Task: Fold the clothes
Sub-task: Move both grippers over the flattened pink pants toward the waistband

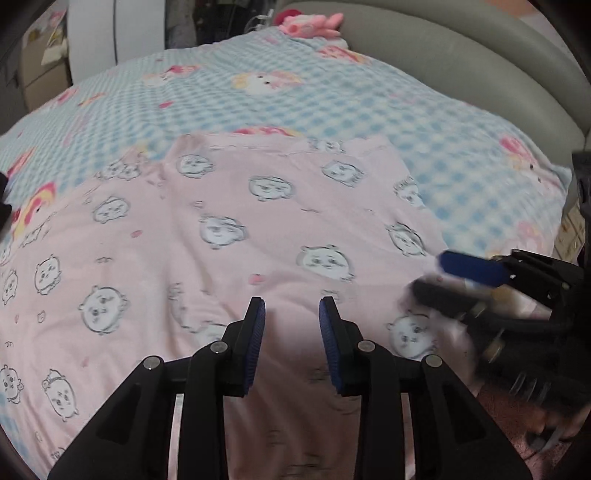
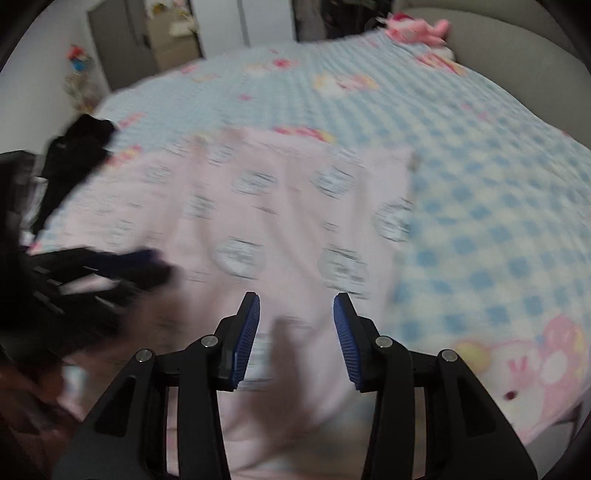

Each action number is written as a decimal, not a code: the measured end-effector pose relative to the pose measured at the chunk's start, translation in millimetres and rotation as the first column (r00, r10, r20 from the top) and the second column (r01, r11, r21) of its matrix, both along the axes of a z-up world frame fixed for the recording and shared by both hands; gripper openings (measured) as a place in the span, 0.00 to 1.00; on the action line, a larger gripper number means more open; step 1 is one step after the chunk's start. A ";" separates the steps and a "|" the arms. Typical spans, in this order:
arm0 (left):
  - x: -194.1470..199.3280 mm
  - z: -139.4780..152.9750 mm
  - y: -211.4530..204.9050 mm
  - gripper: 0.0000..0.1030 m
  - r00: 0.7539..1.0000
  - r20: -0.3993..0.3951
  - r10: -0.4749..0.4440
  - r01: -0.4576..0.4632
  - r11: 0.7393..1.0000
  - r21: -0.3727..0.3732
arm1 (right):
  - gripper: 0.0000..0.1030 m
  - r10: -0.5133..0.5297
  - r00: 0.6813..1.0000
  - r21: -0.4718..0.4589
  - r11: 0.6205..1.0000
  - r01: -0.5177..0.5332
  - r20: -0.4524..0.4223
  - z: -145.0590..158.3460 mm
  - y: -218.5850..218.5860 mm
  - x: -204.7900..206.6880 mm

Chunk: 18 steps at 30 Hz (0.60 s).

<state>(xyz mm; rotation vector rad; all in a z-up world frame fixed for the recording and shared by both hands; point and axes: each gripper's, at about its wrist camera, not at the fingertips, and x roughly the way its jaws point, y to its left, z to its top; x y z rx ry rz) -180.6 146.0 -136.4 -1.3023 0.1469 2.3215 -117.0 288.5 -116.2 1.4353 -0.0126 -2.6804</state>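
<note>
The left tool [image 1: 291, 306] is nearest, its blue pads partway apart w/ nothing held between them. It hangs just over the near part of the pink shirt [image 1: 229, 236]. The right tool [image 2: 296, 301] is the same: pads partway apart, empty, above the shirt's near right side. Each tool also shows at the edge of the other's view, blurry.

The pink shirt w/ little round faces lies spread flat on the bed [image 1: 369, 103], on the blue checked blanket. Its far edge looks straight; the right edge runs down toward the right tool. A pink plush toy [image 1: 310, 24] sits far off by the headboard. A dark cloth [image 2: 74, 155] lies at the bed's left side, apart from the shirt.

Next step, prob. grab the near edge. To do it well: bring both tools down to the hem, one per corner, pinch only the shirt & not the blanket below. Lift both sides together so the fold stays even.
</note>
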 end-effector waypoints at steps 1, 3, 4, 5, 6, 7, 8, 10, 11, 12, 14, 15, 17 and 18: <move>0.0 -3.8 1.8 0.31 1.000 0.013 0.006 -0.006 1.000 -0.017 | 0.41 0.015 1.000 0.017 1.000 -0.015 0.011 -3.3 -7.1 1.1; 0.7 -13.0 -5.5 0.31 0.999 0.029 0.035 -0.033 0.996 -0.078 | 0.41 0.009 0.999 0.045 0.999 -0.011 0.033 -11.6 -4.8 6.5; 2.9 -15.1 -13.2 0.31 0.998 0.027 0.051 -0.048 0.994 -0.100 | 0.41 0.000 0.999 0.058 0.998 -0.002 0.044 -16.1 -0.6 9.9; 5.6 -15.9 -22.5 0.33 0.997 0.023 0.069 -0.066 0.991 -0.115 | 0.41 -0.010 0.998 0.070 0.997 0.006 0.055 -20.6 3.5 13.2; 8.1 -14.8 -32.2 0.33 0.996 0.020 0.087 -0.084 0.989 -0.118 | 0.42 -0.020 0.998 0.084 0.996 0.015 0.065 -25.0 7.7 16.6; 10.8 -11.3 -41.5 0.33 0.994 0.019 0.106 -0.103 0.989 -0.104 | 0.42 -0.030 0.997 0.097 0.995 0.023 0.076 -29.5 11.8 19.9; 14.4 -7.0 -47.1 0.33 0.993 0.016 0.120 -0.119 0.990 -0.082 | 0.42 -0.048 0.996 0.099 0.994 0.040 0.078 -30.1 17.0 24.0; 22.4 1.9 -50.5 0.32 0.992 0.004 0.130 -0.130 0.991 -0.034 | 0.42 -0.084 0.995 0.089 0.993 0.078 0.059 -21.2 22.1 32.5; 27.6 5.9 -47.1 0.32 0.993 -0.006 0.119 -0.119 0.993 -0.005 | 0.42 -0.086 0.995 0.073 0.994 0.082 0.045 -16.2 20.9 36.4; 31.9 8.1 -42.5 0.32 0.994 -0.010 0.109 -0.109 0.994 0.022 | 0.43 -0.073 0.997 0.046 0.996 0.072 0.027 -10.8 17.2 40.1; 36.2 6.8 -32.5 0.32 0.996 0.003 0.093 -0.093 0.994 0.057 | 0.43 -0.031 0.999 0.003 1.000 0.031 0.028 -9.0 4.8 43.2; 37.1 2.0 -26.6 0.32 0.996 0.015 0.086 -0.086 0.995 0.043 | 0.43 -0.007 0.999 -0.016 1.000 0.007 0.034 -9.7 -2.3 44.0; 39.8 -7.6 -19.3 0.32 0.996 0.023 0.086 -0.086 0.996 -0.023 | 0.43 0.004 0.998 0.024 1.000 -0.005 0.064 -17.7 -9.0 44.7; 39.8 -11.5 -19.6 0.32 0.996 0.023 0.092 -0.090 0.994 -0.065 | 0.42 -0.014 0.997 0.045 0.999 0.011 0.069 -19.0 -4.4 46.0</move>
